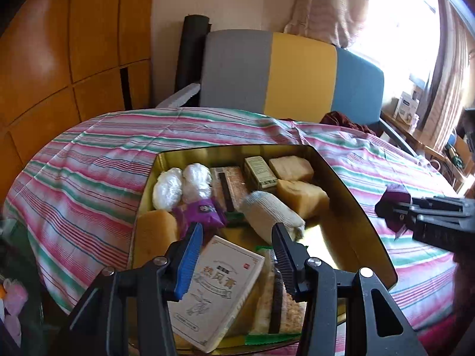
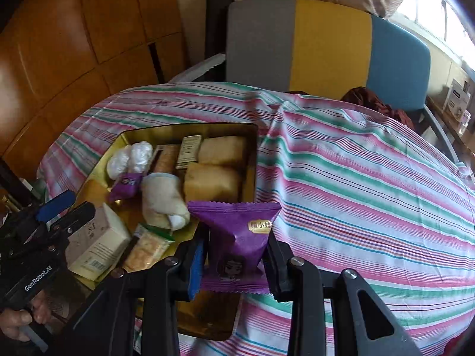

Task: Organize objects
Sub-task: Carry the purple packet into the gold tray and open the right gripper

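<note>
Clamped in the right gripper point(image 2: 234, 255): a purple, zigzag-edged snack packet point(image 2: 237, 234) bearing a cartoon face.

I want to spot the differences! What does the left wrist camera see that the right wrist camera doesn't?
Only the left wrist view shows the front of the white box with its bird drawing, between the left hand-held gripper fingers.

Only the right wrist view shows the front of the purple packet clamped in the right hand-held gripper, with a cartoon face on it, and a person's hand holding the left one.

Both show the gold tin, a second purple packet inside, the rolled cloth and the striped tablecloth.
</note>
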